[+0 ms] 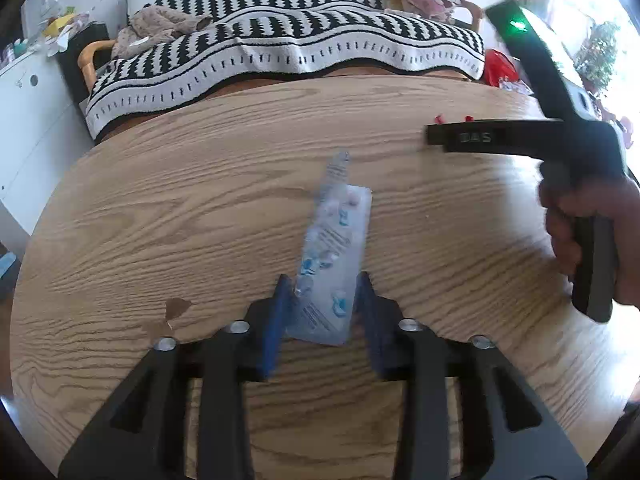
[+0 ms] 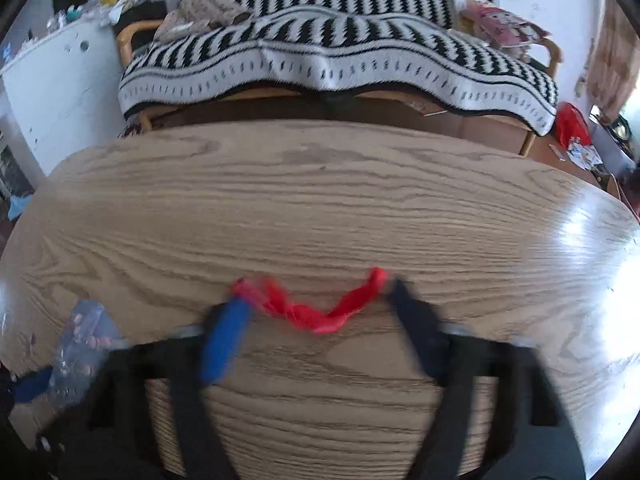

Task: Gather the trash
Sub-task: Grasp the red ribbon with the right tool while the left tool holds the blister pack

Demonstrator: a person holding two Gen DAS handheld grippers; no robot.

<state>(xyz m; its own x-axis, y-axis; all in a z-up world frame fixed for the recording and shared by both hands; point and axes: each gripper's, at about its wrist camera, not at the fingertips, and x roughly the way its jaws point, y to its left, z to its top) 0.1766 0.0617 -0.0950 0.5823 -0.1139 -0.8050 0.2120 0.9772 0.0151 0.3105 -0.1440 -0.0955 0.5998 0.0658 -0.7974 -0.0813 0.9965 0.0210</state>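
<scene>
A clear plastic wrapper with blue print (image 1: pixel 334 252) lies on the wooden table (image 1: pixel 160 208). My left gripper (image 1: pixel 322 292) has its blue fingers on either side of the wrapper's near end, closed against it. The wrapper also shows blurred in the right wrist view (image 2: pixel 80 344) at the lower left. A twisted red plastic strip (image 2: pixel 316 308) lies on the table (image 2: pixel 320 208) between the fingertips of my right gripper (image 2: pixel 316 300), which is open wide and blurred. The right gripper's body (image 1: pixel 520 136) shows in the left wrist view at the right, held by a hand.
A bench with a black-and-white striped blanket (image 1: pixel 288 40) stands behind the table, with a plush toy (image 1: pixel 160 24) on it. A white cabinet (image 1: pixel 24 120) is at the left. Red and mixed litter (image 2: pixel 576 132) lies on the floor at the far right.
</scene>
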